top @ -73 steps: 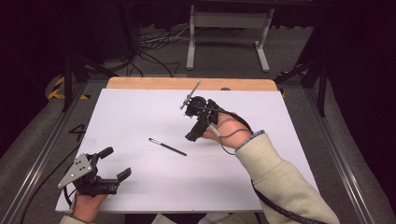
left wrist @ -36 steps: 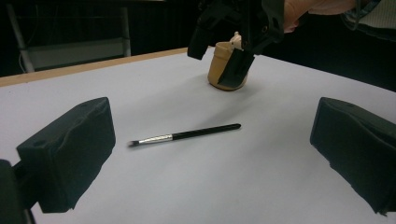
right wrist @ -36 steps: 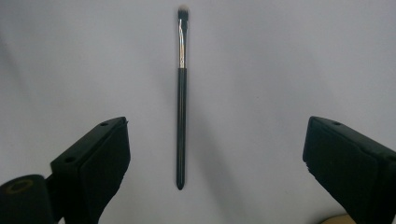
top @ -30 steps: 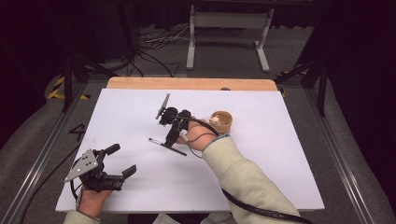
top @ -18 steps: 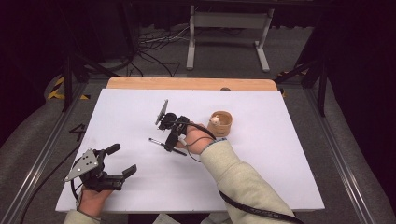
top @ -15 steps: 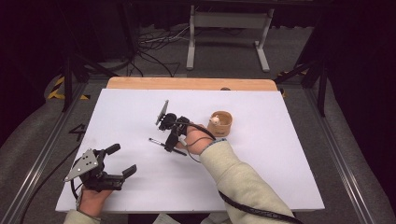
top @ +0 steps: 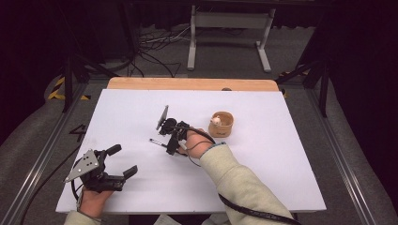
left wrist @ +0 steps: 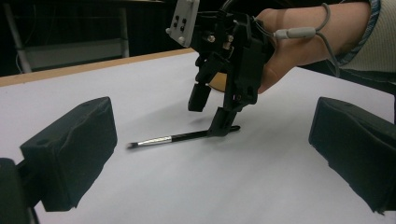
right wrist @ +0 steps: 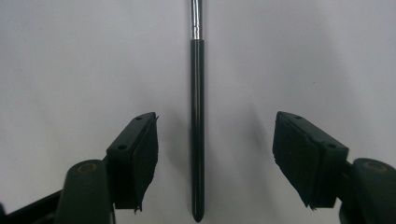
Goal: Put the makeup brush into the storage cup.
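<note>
Right tool point(top: 172, 146) is down over the brush point(top: 158, 142), one jaw on each side of the handle with gaps both ways; jaws have just been closing, so no grip yet. Brush lies flat mid-surface point(top: 291, 187), left of the cup point(top: 221, 124). It straddles the handle's butt end, probably to keep clear of the bristle tip. Left tool point(top: 115, 164) hangs released at near left, well apart, likely kept clear of the pick.
</note>
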### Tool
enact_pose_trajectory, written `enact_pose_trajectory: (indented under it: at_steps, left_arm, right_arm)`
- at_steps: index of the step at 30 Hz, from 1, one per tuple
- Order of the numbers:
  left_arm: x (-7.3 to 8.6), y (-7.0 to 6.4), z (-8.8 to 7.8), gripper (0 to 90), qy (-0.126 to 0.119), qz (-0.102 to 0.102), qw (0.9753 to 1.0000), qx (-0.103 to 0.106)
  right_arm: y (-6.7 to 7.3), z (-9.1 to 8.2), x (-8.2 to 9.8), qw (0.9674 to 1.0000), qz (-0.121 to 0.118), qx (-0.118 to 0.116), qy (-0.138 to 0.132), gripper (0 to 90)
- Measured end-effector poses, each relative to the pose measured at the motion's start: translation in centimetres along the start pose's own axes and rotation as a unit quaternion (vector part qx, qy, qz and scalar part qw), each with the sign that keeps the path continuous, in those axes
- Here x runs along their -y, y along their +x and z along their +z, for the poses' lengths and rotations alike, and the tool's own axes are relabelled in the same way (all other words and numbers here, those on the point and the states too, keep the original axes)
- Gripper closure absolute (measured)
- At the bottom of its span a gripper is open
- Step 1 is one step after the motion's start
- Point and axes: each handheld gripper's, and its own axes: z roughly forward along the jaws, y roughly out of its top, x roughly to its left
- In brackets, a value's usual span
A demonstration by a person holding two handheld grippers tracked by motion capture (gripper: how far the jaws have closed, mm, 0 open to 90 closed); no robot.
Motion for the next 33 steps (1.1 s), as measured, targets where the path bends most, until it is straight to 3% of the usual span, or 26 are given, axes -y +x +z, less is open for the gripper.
enact_pose_trajectory:
  at_steps: [5,18,33]
  left_arm:
    - [0.0,0.08,-0.05,1.8,-0.001,0.003,1.0,-0.002]
    - [0.03,0.07,-0.09,2.0,-0.001,-0.002,1.0,-0.004]
    - [0.07,0.07,-0.02,2.0,0.003,-0.003,1.0,-0.003]
  right_arm:
    - [0.19,0.24,-0.12,1.0,-0.002,-0.005,0.007,45.0]
    - [0.31,0.7,-0.11,0.9997,-0.004,-0.007,0.025,57.9]
    - [0.34,0.61,-0.21,0.9994,-0.002,-0.008,0.035,80.2]
